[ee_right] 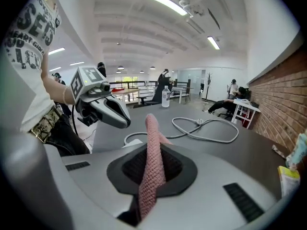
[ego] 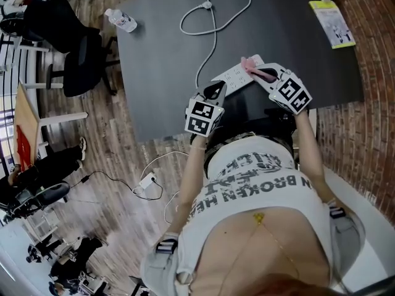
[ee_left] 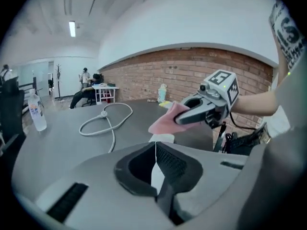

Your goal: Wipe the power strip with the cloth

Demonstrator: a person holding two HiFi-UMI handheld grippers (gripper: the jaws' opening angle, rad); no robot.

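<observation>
looking down from the head view, we see the white power strip [ego: 237, 76] lying at the near edge of the dark table [ego: 160, 73], with its grey cable [ego: 213, 29] looping off toward the far side. right gripper [ego: 258, 73] has its tongs pinching the pink cloth [ego: 249, 63]; the right gripper view shows the cloth squeezed upright between the pads and sticking out past the tips. that cloth sits over the far end of the strip, though we can't tell if it touches. left gripper [ego: 216, 90] has its tongs pressed together, with only a thin white sliver showing between the pads in the left gripper view. its tips are at the strip's near end, contact unclear. the two grippers face each other along the strip. a plastic bottle [ego: 121, 20] stands at the table's far left corner, and a yellow-green packet [ego: 332, 23] lies at the far right.
</observation>
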